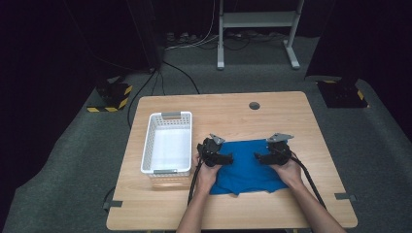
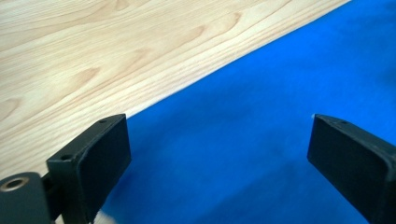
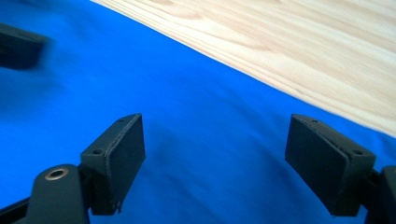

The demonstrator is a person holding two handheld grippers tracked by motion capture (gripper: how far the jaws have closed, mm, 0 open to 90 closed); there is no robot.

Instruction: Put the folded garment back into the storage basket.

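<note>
I hold 2 grippers over a blue cloth [image 1: 248, 167] that lies on the near half of a light wooden table [image 1: 233, 114], a little right of centre. My left gripper [image 1: 224, 158] sits at the cloth's left side and my right gripper [image 1: 259, 157] at its right side, the 2 pointing toward each other across the fabric.

In the left gripper view my jaws stand wide apart with only blue cloth [image 2: 243, 154] showing between them; nothing is pinched. The cloth's edge runs as a straight diagonal from the lower left up to the upper right, and beyond it the bare table [image 2: 116, 51] is open wood grain. In the right gripper view my jaws are likewise wide, with cloth [image 3: 205, 140] between them and no grip on it. Here the cloth's edge slants from the top down to the right, with bare table [image 3: 303, 51] past it. A dark blurred shape at the upper left of that view is part of my other gripper.

To the left of the cloth, just beside my left hand [image 1: 206, 175], stands a white plastic basket [image 1: 150, 148] with perforated walls, its long side parallel to the table's left edge. The far half of the table is free wood apart from a small round dark grommet [image 1: 254, 105].

The cloth is a saturated, uniform blue, smooth and mostly flat, roughly rectangular, with an uneven near edge close to my wrists.
</note>
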